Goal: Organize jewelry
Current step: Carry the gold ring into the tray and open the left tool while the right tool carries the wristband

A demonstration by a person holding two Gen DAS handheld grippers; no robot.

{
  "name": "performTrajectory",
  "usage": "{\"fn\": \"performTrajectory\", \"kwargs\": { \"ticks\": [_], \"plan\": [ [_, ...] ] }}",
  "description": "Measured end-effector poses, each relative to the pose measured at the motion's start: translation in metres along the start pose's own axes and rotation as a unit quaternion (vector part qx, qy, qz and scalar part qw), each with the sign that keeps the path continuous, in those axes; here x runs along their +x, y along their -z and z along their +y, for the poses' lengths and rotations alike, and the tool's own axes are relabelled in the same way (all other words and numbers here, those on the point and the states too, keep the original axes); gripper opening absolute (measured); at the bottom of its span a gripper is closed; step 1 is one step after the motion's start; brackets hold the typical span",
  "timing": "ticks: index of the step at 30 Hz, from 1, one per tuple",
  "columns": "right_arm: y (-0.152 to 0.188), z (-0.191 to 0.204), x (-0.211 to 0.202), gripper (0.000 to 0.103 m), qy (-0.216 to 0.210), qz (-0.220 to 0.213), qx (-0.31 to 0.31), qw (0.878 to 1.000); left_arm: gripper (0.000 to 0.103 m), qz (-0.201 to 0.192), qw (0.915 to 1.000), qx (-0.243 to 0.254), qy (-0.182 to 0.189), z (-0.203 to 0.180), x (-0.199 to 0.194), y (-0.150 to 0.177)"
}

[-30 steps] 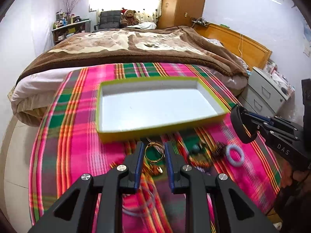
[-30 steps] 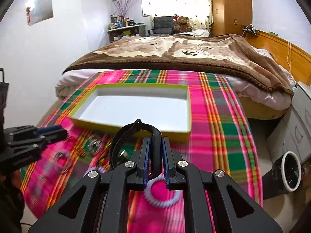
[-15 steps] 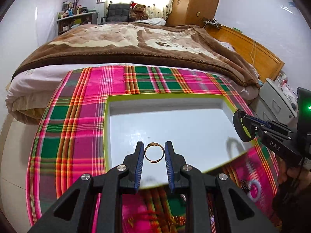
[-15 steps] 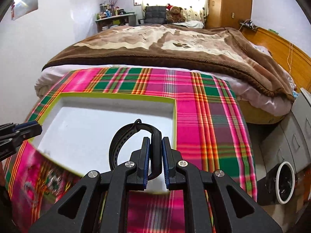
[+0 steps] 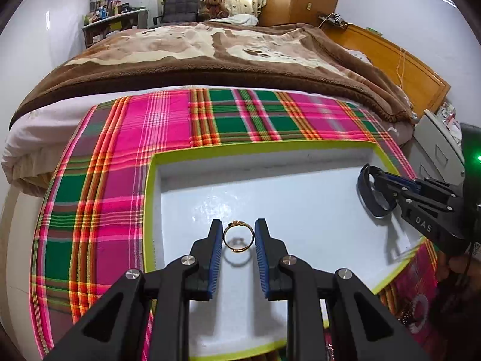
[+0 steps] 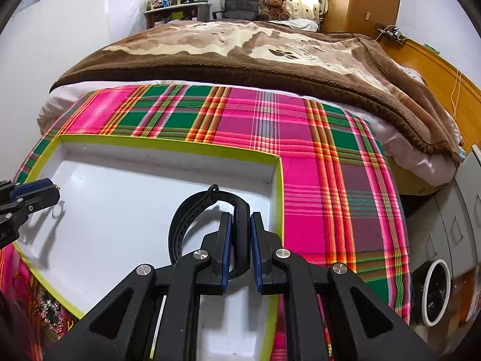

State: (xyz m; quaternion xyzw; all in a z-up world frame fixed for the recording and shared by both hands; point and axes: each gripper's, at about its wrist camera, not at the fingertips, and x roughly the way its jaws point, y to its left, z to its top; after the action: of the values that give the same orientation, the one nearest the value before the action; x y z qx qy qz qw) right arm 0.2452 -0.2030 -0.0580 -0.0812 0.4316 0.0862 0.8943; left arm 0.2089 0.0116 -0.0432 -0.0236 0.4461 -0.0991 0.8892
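A thin gold ring stands upright between the blue pads of my left gripper, which is shut on it just above the white floor of a shallow box with a yellow-green rim. The ring's shadow falls on the floor beneath it. My right gripper is shut on a black strap bracelet that loops up and left, over the box's right part. In the left wrist view the right gripper and the black bracelet hang at the right. The left gripper's fingers show at the right wrist view's left edge.
The box lies on a pink and green plaid cloth over the foot of a bed with a brown blanket. Loose jewelry lies on the cloth near the box's near-left corner. Grey drawers stand to the right.
Both grippers have moved forward from the jewelry pile on the cloth to over the box and sunk toward its floor. The ring and the black bracelet stayed in their grips.
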Motion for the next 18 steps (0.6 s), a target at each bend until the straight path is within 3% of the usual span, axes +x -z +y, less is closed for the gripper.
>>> {"fn": "performTrajectory", "kwargs": {
  "ticks": [12, 14, 18],
  "plan": [
    [-0.0041, 0.0048, 0.0063, 0.013, 0.014, 0.003, -0.016, 1.0, 0.023, 0.009, 0.9999, -0.008, -0.002, 0.0024, 0.0069, -0.0028],
    [-0.0036, 0.0054, 0.0064, 0.013, 0.015, 0.004, -0.016, 1.0, 0.033, 0.011, 0.9999, -0.011, -0.001, 0.0032, 0.0078, -0.0031],
    [-0.0039, 0.0063, 0.0062, 0.013, 0.015, 0.003, -0.016, 1.0, 0.038, 0.011, 0.9998, -0.013, -0.002, 0.0031, 0.008, -0.0034]
  ]
}}
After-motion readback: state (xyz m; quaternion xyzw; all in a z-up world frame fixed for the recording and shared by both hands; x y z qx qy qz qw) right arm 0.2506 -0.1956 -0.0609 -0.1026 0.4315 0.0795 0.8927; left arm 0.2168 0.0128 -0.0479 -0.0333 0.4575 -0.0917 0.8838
